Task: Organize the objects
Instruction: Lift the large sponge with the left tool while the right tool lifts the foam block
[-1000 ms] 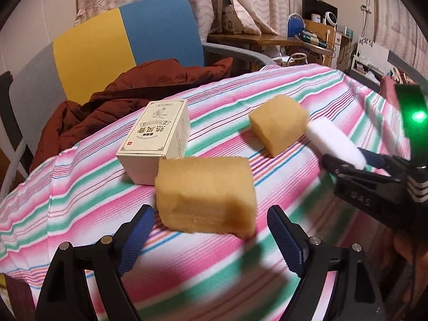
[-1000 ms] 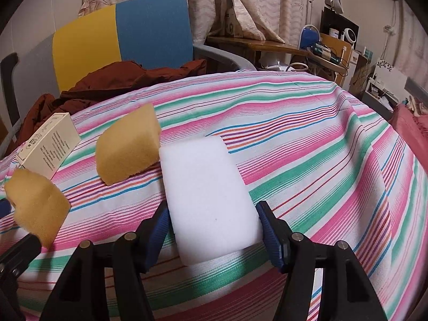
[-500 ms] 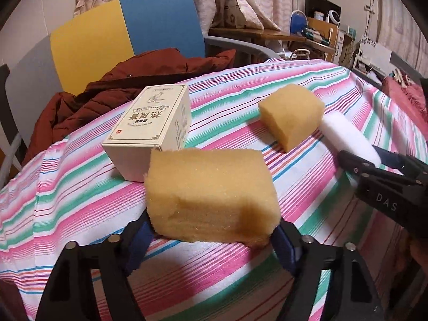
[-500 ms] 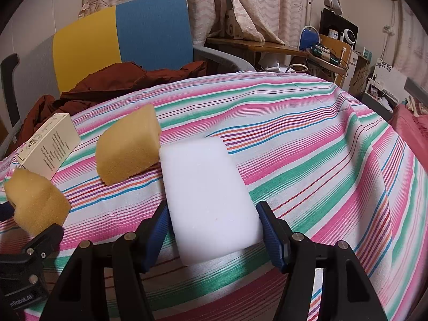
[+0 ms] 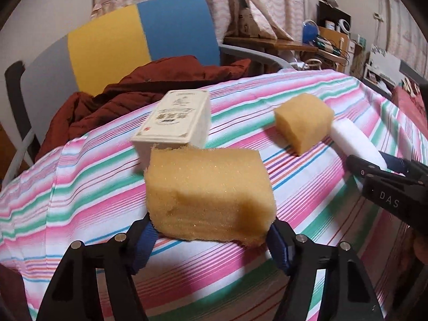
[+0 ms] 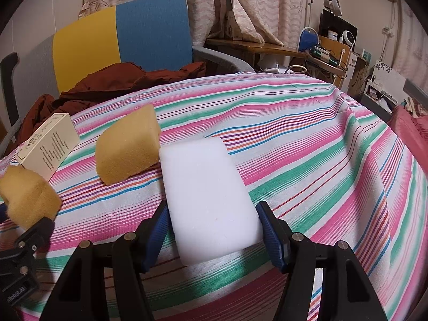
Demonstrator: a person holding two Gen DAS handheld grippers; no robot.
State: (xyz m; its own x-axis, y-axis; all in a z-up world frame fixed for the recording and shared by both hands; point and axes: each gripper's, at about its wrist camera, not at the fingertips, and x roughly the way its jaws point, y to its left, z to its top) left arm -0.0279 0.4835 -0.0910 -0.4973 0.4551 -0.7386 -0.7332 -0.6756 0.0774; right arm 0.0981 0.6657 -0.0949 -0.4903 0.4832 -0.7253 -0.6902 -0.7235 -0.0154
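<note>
Striped cloth (image 5: 80, 187) in pink, green and white is spread over the table, and behind it a chair (image 5: 139, 32) with a yellow and blue back is seen, with a dark red jacket (image 5: 107, 101) laid on its seat. Patterned curtains (image 6: 254, 0) are hung at the far wall.

From the left wrist view, the left gripper (image 5: 211, 238) is closed on a large yellow sponge (image 5: 208, 190); both blue pads are pressed against its sides and the sponge is dented where they meet it. Whether the sponge is lifted off the cloth cannot be told. Just beyond this sponge a cream cardboard box (image 5: 176, 120) with printed characters is placed, very near it. Ahead and to the right of the left gripper a smaller yellow sponge (image 5: 305, 120) is found.

From the right wrist view, the right gripper (image 6: 211, 230) is set around a white foam block (image 6: 208, 195), one blue pad at each long side; the pads are seen at the edges of the block, and no dent is visible. The block is lying flat on the cloth. The smaller yellow sponge (image 6: 128, 147) is just ahead-left of the right gripper, touching the far corner of the white block.
</note>
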